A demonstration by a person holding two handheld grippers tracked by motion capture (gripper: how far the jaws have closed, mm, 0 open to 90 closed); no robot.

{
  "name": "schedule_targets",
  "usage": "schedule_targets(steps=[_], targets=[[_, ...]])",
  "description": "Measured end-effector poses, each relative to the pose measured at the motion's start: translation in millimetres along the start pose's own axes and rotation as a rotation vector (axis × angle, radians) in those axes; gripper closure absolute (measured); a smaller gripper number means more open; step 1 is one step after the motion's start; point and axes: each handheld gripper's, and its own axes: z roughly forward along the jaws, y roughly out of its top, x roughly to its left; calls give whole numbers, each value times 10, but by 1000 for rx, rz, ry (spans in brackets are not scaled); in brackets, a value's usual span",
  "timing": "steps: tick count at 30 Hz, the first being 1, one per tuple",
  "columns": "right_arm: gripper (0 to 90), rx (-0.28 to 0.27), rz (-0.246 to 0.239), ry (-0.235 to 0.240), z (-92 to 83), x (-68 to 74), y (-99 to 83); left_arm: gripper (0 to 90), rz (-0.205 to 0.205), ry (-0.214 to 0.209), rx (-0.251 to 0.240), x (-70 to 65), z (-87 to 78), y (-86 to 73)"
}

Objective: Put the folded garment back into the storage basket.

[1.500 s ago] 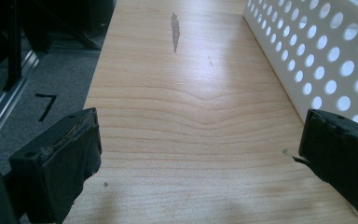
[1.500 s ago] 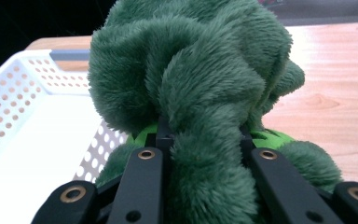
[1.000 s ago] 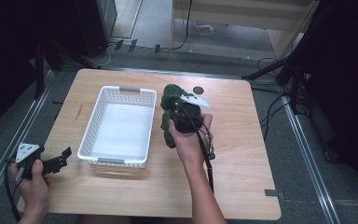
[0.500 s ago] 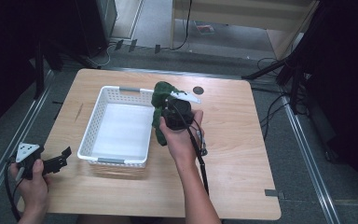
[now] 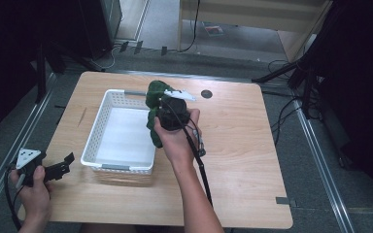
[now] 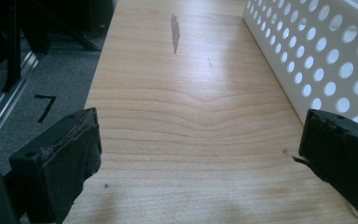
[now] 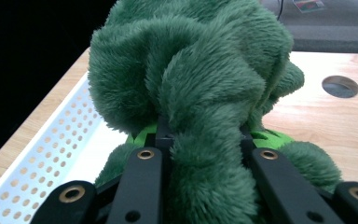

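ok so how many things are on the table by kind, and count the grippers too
green plush toy: 1
white perforated basket: 1
hand-held grippers: 2, left hand-held gripper and right hand-held gripper
total: 4

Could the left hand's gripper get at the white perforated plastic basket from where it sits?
Probably yes. The left gripper is open beside the white perforated plastic basket, with bare wooden table between them; the fluffy green plush toy hangs at the far rim.

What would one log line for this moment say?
right gripper: shut on green plush toy, over white basket rim | left gripper: open, nothing held, beside basket
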Motion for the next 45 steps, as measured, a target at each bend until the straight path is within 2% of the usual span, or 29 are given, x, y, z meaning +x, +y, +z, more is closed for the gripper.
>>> schedule_targets(steps=[25,45], targets=[[742,40,-28,69,255,565,61,0,1,-1,0,0,2,1],[736,63,-42,107,525,901,-80,0,-4,-3,-2,5,3,0]])
